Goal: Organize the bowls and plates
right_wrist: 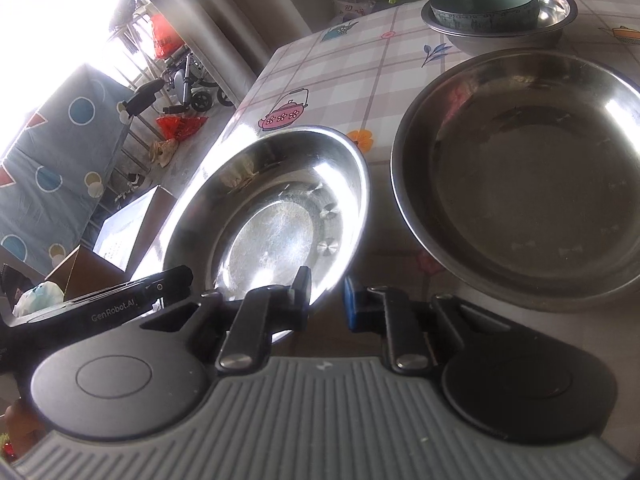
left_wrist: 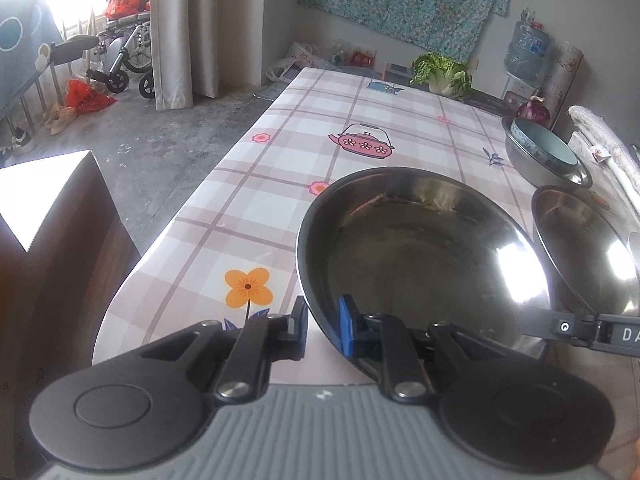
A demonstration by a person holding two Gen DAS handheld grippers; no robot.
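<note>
My left gripper (left_wrist: 323, 326) is shut on the near rim of a steel plate (left_wrist: 420, 256) and holds it tilted above the checked tablecloth; the same plate shows in the right wrist view (right_wrist: 276, 216). My right gripper (right_wrist: 327, 300) is shut on that plate's opposite rim, and one of its fingers (left_wrist: 580, 326) reaches in at the right of the left wrist view. A second, larger steel plate (right_wrist: 528, 184) lies flat on the table to the right (left_wrist: 588, 248). Further back a teal bowl (right_wrist: 484, 6) sits inside a steel basin (right_wrist: 556, 8).
The table (left_wrist: 304, 168) has its left edge close by, with a brown cabinet (left_wrist: 52, 248) beside it. A cabbage (left_wrist: 442, 72) and a red onion (left_wrist: 534, 112) sit at the far end. Rolled cloth (left_wrist: 608, 148) lies along the right side.
</note>
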